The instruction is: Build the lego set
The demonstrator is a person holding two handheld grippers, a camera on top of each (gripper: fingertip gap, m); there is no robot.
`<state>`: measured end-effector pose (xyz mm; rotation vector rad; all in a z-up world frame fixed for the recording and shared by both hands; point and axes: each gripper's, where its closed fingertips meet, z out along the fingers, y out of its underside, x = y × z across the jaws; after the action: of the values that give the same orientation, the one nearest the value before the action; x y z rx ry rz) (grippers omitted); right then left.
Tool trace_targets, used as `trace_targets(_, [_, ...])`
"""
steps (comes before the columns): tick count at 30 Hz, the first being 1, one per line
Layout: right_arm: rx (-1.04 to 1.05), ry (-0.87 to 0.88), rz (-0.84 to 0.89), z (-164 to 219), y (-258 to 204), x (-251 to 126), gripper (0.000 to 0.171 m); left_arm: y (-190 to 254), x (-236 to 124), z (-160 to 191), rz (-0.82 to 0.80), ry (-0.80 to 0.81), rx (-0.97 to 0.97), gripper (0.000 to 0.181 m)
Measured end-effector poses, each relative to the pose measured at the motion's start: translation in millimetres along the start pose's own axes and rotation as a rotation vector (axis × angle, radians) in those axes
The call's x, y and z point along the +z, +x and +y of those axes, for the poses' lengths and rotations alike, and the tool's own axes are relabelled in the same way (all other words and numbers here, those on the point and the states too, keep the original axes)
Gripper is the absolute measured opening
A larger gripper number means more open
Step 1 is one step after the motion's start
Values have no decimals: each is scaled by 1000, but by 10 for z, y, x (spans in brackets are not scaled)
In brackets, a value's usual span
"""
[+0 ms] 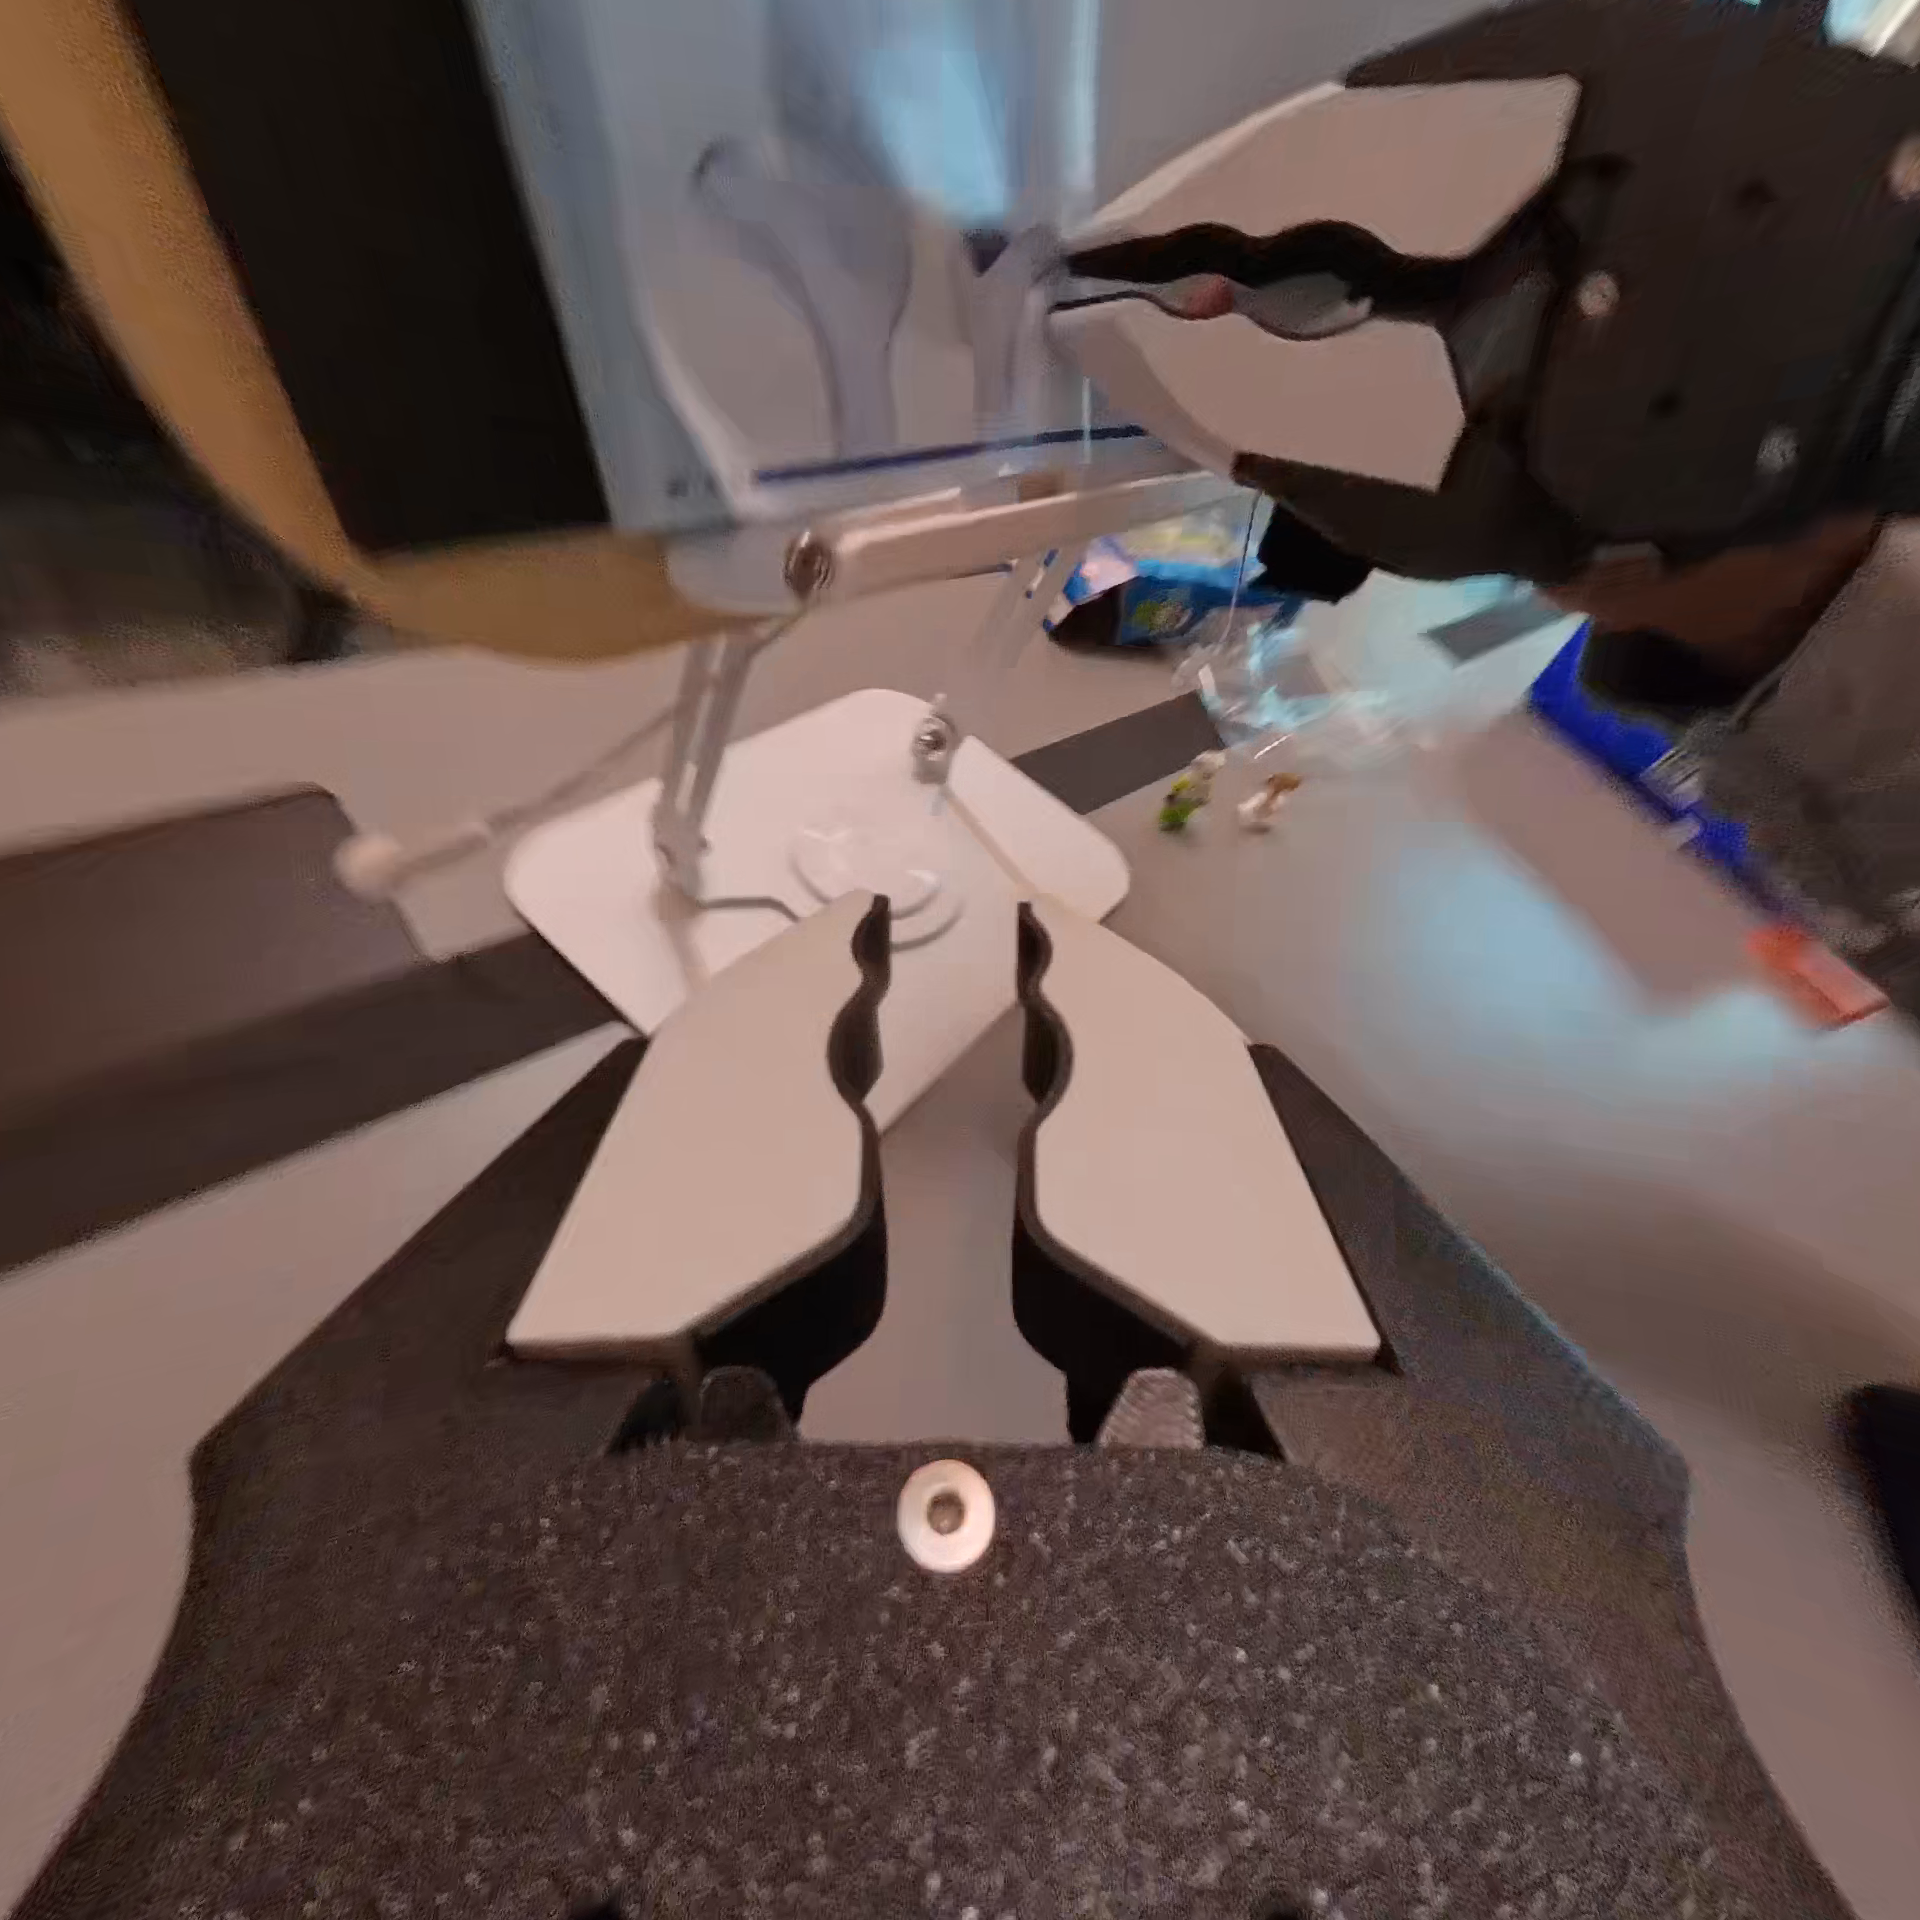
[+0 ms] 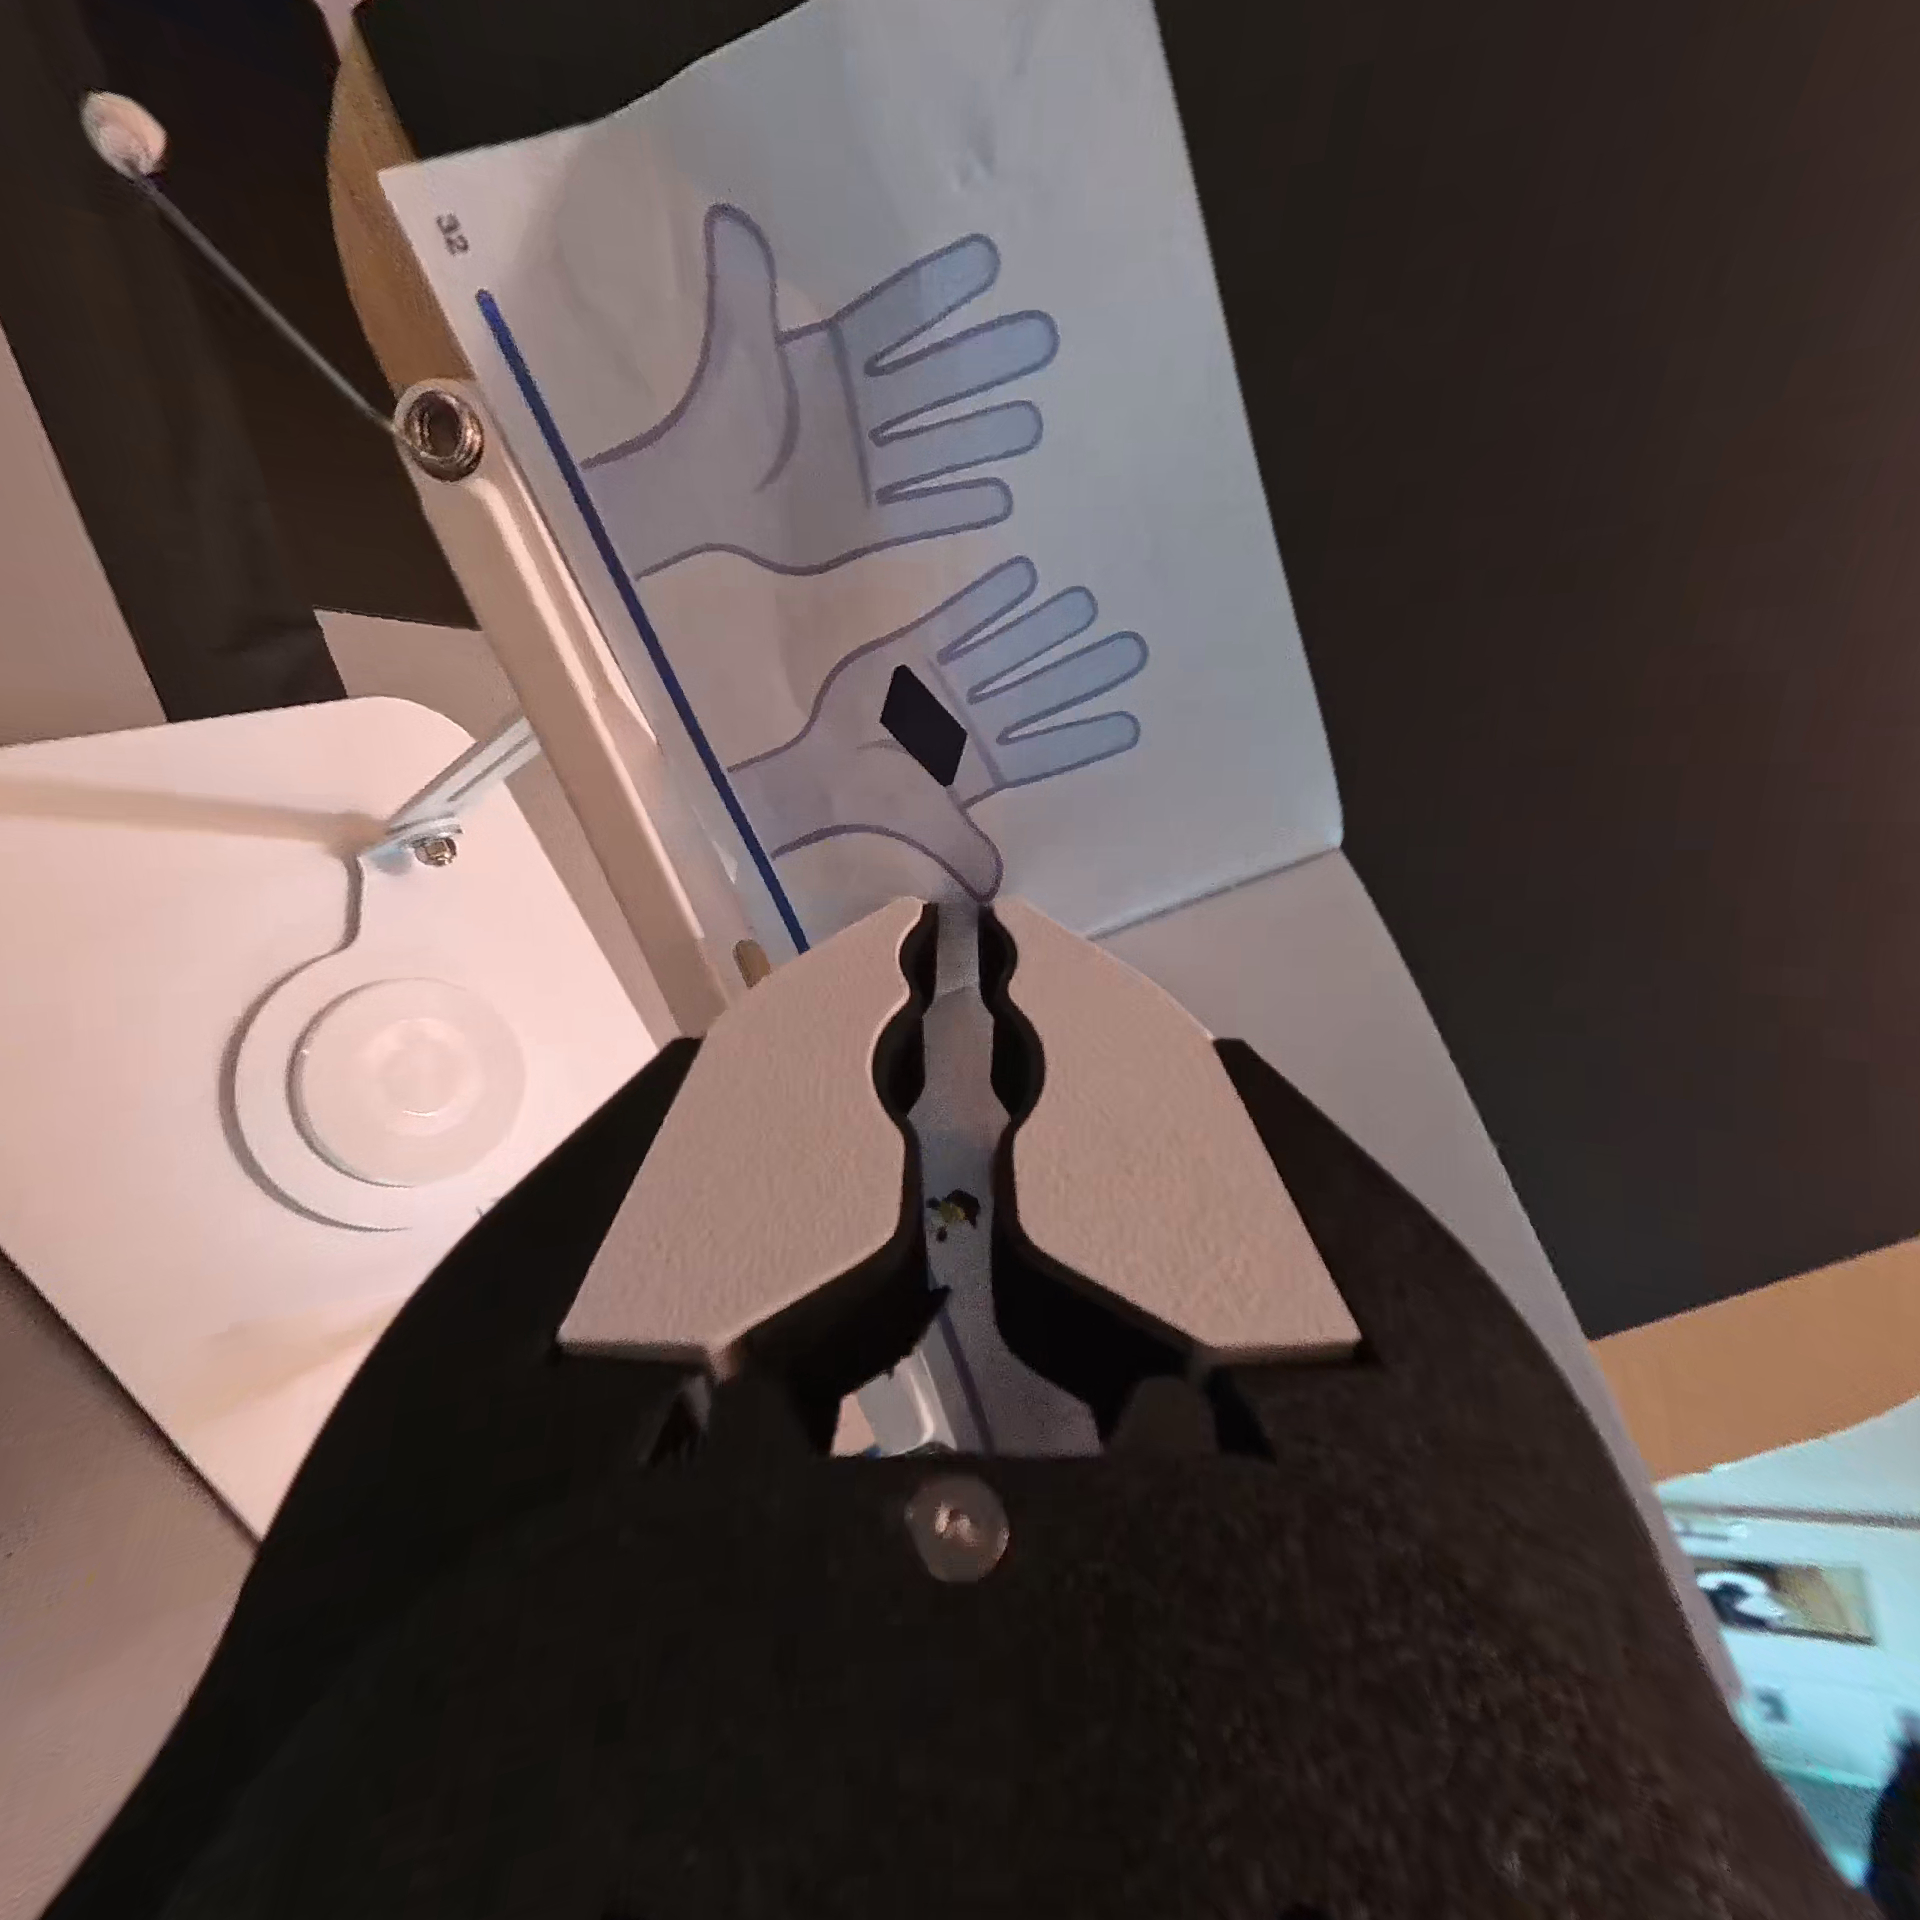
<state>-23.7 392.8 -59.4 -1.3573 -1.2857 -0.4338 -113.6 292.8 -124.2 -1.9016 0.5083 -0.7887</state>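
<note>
Your left tongs [image 1: 951,920] sit nearest in the left wrist view, their two white fingers spread apart with nothing between them, hovering low over the grey surface [image 1: 1351,1091]. Just past their tips lies the white base plate of a stand [image 1: 831,831], with thin metal legs rising from it to a horizontal bar [image 1: 987,525] that carries the booklet [image 1: 810,312].

To the right of the plate, on the surface, stand two small lego figures, one green [image 1: 1184,795] and one pale [image 1: 1268,800], close together. Behind them lies a crumpled clear plastic bag [image 1: 1340,665], and farther back a blue and yellow package [image 1: 1153,603]. A blue box edge [image 1: 1621,748] runs along the right side; much of this part is blurred.

Your right tongs [image 1: 1070,281] reach in from the upper right, turned sideways, up at the booklet.

In the right wrist view, your right tongs [image 2: 961,914] are nearly closed on the edge of a page [image 2: 961,1039] of the booklet [image 2: 1091,364], the sheet running through the narrow gap between the fingers. Beyond the tips, the open page shows drawings of two hands with a small dark piece on one palm. The white stand base [image 2: 156,935] lies to the left. The room behind is dark.
</note>
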Motion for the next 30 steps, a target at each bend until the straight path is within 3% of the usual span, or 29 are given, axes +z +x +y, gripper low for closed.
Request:
trace_targets(4, [-47,51,0,4,-8,7,6,-57,113,-136,210,216,-456,36])
trace_targets(7, [-95,66,-12,2,-27,20,3,-296,82,-365,263,399,-678,38])
trace_targets(9, [-110,60,-26,1,-42,22,0,-527,56,-431,212,487,-772,28])
trace_targets(11, [-103,47,-40,3,-44,26,0,-679,-12,-458,150,566,-796,5])
trace_targets(16, [-44,0,-81,4,-52,40,0,-538,-147,-610,62,637,-599,1])
trace_targets(20, [-19,-23,-80,5,-59,41,0,-412,-163,-741,-141,559,-193,1])
trace_targets(26, [43,-36,-51,8,-56,64,0,63,-12,-1107,-209,388,305,0])
trace_targets(28, [54,-49,-46,5,-59,67,0,45,101,-1093,-283,246,378,0])
trace_targets(30, [60,-55,-43,4,-64,60,0,-46,39,-1153,-345,271,358,0])
